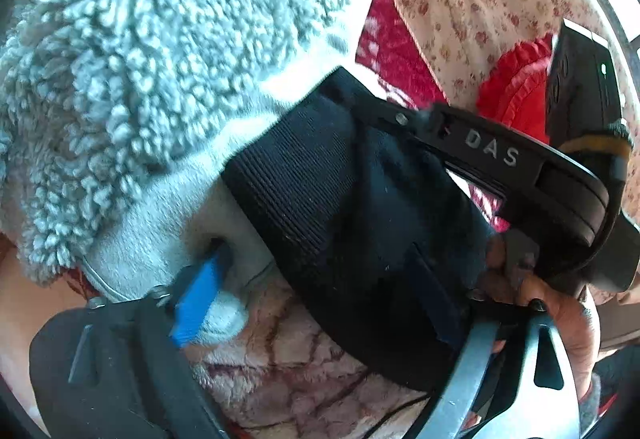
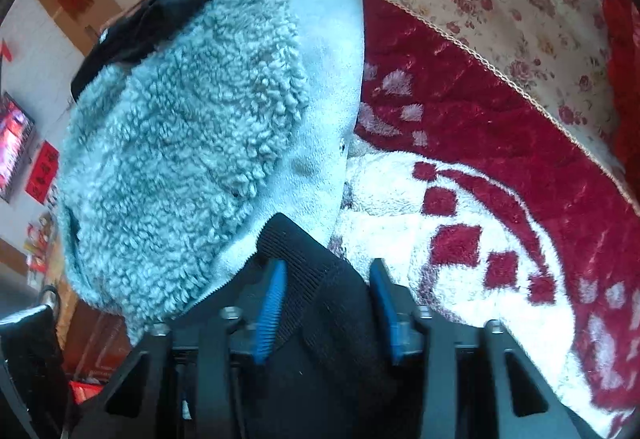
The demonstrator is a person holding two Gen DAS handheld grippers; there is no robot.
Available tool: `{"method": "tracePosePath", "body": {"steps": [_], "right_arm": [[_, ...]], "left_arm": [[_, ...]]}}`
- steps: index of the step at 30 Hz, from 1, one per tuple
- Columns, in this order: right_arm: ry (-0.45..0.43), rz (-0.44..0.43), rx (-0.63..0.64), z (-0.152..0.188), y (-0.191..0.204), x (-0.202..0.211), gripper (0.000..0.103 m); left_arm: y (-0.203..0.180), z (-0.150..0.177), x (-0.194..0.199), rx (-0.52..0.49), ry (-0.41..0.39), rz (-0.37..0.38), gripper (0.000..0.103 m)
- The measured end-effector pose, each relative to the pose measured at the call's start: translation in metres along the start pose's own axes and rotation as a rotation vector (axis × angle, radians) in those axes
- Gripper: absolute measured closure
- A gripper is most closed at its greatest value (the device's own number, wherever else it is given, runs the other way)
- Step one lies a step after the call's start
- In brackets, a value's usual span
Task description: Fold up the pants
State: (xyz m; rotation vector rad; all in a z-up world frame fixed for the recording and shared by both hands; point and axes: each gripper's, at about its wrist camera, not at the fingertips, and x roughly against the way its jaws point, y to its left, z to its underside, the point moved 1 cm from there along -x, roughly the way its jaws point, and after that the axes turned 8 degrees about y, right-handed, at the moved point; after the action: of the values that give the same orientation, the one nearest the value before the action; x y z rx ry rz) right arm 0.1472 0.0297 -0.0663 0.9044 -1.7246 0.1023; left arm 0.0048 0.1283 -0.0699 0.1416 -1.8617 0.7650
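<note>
Black ribbed waistband (image 2: 320, 291) clamped in right gripper (image 2: 326, 307).
Left gripper (image 1: 208, 279) pinching fleece-lined pants (image 1: 160, 79), above red-and-white blanket (image 2: 460, 199).

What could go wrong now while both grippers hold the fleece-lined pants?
The right gripper holds only the black ribbed waistband, so the heavy pants may slip out. The left gripper pinches a thin grey edge, which could pull free. The two grippers are close and might collide.
</note>
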Motion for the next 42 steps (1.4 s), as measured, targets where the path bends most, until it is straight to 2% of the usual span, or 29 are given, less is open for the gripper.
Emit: {"method": "tracePosePath", "body": {"steps": [1, 2, 3, 4, 8, 11, 13, 15, 16, 17, 21, 23, 29, 31, 33, 34, 38, 42], "right_arm": [[-0.010, -0.008, -0.010, 0.000, -0.001, 0.002, 0.078], [-0.018, -0.011, -0.015, 0.001, -0.002, 0.004, 0.082], [-0.025, -0.015, -0.014, 0.002, -0.002, 0.008, 0.083], [-0.031, -0.017, -0.010, 0.002, -0.001, 0.012, 0.085], [-0.074, -0.027, -0.004, 0.009, 0.004, 0.037, 0.090], [-0.145, -0.047, -0.032, 0.018, 0.000, 0.072, 0.092], [-0.203, -0.024, -0.081, 0.029, -0.010, 0.102, 0.092], [-0.260, -0.004, -0.126, 0.041, -0.021, 0.129, 0.089], [-0.272, -0.008, -0.151, 0.047, -0.026, 0.139, 0.079], [-0.271, -0.014, -0.172, 0.051, -0.028, 0.145, 0.063], [-0.305, -0.115, -0.248, 0.073, -0.039, 0.167, 0.052], [-0.320, -0.142, -0.286, 0.083, -0.040, 0.173, 0.041], [-0.190, -0.137, -0.289, 0.091, -0.027, 0.145, 0.040], [-0.171, -0.120, -0.264, 0.093, -0.021, 0.135, 0.040], [-0.147, -0.078, -0.243, 0.093, -0.019, 0.124, 0.063], [-0.134, -0.047, -0.250, 0.094, -0.022, 0.118, 0.082], [-0.158, -0.082, -0.288, 0.103, -0.036, 0.116, 0.090], [-0.183, -0.069, -0.285, 0.107, -0.036, 0.125, 0.092]], "left_arm": [[0.001, -0.001, 0.003, -0.001, -0.020, -0.012, 0.061], [0.001, -0.003, 0.005, -0.011, -0.028, 0.007, 0.070], [0.000, -0.004, 0.006, -0.019, -0.029, 0.029, 0.084], [-0.002, -0.005, 0.008, -0.027, -0.035, 0.035, 0.086], [-0.023, -0.002, 0.026, -0.118, -0.109, 0.050, 0.090], [-0.051, 0.013, 0.046, -0.246, -0.176, 0.083, 0.090], [-0.074, 0.032, 0.057, -0.376, -0.227, 0.072, 0.090], [-0.094, 0.048, 0.055, -0.462, -0.234, 0.061, 0.090], [-0.099, 0.053, 0.052, -0.482, -0.225, 0.063, 0.090], [-0.104, 0.057, 0.048, -0.499, -0.215, 0.062, 0.090], [-0.106, 0.067, 0.036, -0.533, -0.183, 0.046, 0.090], [-0.109, 0.067, 0.030, -0.539, -0.170, 0.035, 0.090], [-0.116, 0.069, 0.023, -0.555, -0.174, 0.009, 0.090], [-0.110, 0.079, 0.028, -0.558, -0.172, 0.009, 0.090], [-0.107, 0.084, 0.030, -0.559, -0.175, 0.000, 0.090], [-0.105, 0.085, 0.031, -0.560, -0.172, -0.005, 0.090], [-0.103, 0.086, 0.033, -0.553, -0.147, -0.001, 0.088], [-0.110, 0.091, 0.036, -0.565, -0.120, 0.000, 0.082]]}}
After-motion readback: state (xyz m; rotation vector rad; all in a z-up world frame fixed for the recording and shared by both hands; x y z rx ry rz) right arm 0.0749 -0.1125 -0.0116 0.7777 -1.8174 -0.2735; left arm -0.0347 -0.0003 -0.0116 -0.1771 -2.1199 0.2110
